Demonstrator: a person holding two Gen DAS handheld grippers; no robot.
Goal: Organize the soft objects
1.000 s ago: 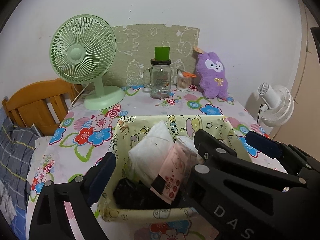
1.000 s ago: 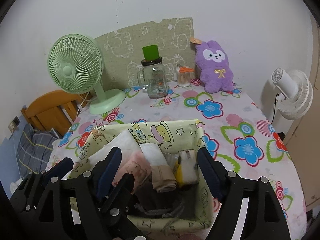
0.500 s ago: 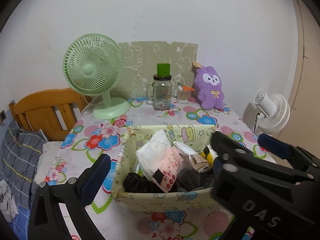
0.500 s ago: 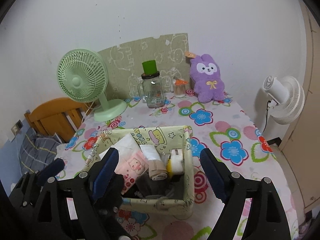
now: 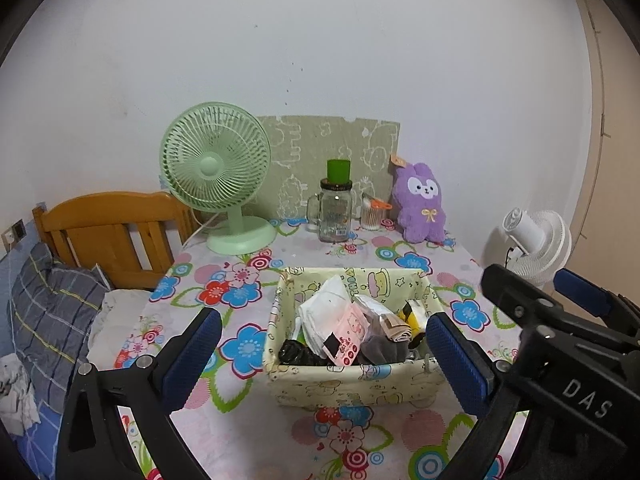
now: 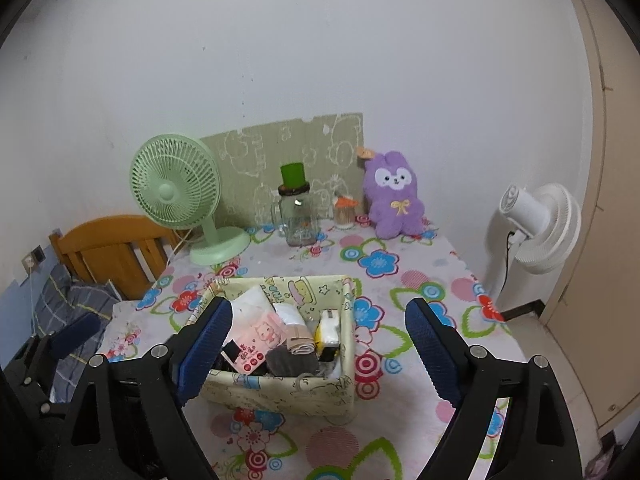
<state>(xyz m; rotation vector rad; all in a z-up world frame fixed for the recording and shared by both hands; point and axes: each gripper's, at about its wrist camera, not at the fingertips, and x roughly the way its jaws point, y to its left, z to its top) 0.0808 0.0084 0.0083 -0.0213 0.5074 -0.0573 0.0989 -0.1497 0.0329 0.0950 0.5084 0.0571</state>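
A pale yellow fabric basket (image 5: 352, 384) (image 6: 280, 394) stands on the flowered tablecloth. It holds white packs, a pink pack (image 5: 350, 332), a grey rolled cloth and a yellow item. My left gripper (image 5: 324, 318) hangs open in front of and above the basket, touching nothing. My right gripper (image 6: 319, 308) is beside it with its jaws opening and nothing between the pads. A purple plush rabbit (image 5: 424, 208) (image 6: 396, 196) sits upright against the back wall. Each gripper shows at the edge of the other's view.
At the back stand a green desk fan (image 5: 218, 168), a glass jar with a green lid (image 5: 336, 212) and a small swab holder (image 5: 372, 216). A white fan (image 6: 536, 228) stands off the table's right edge. A wooden headboard (image 5: 108, 232) and bedding lie left.
Both grippers have drawn back and up from the basket, which now looks smaller and farther off. The jaws of both stand wider than before.
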